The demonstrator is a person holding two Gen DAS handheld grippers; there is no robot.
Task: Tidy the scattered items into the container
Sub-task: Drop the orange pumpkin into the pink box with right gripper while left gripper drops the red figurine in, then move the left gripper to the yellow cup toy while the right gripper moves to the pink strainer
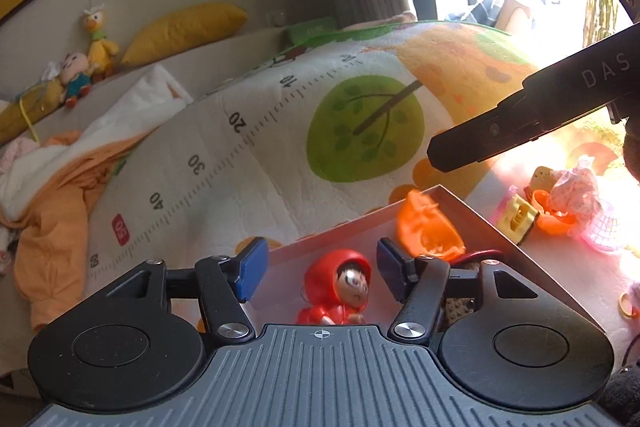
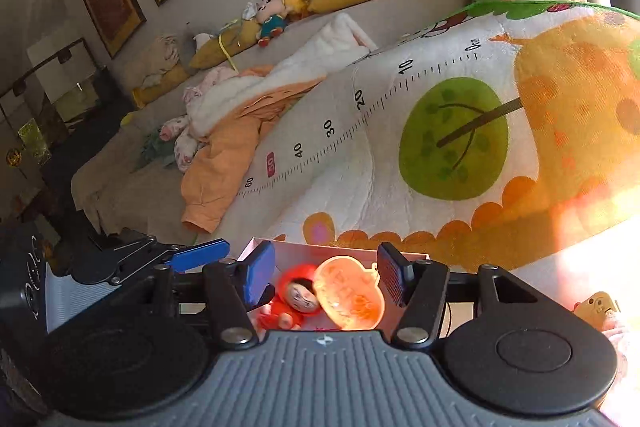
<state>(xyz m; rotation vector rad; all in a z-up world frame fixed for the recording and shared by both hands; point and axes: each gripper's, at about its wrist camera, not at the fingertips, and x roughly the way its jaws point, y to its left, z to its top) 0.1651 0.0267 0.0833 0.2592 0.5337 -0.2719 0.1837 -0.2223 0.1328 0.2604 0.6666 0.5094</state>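
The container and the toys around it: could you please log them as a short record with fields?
container: shallow pinkish box on the printed mat
inside: red-hooded figure; orange toy piece
still outside: yellow toy and a small heap of orange and pink items, to the box's right
left gripper: open, empty, over the figure
right gripper: open, empty, above the box
lighting: strong glare on the right, details there unclear
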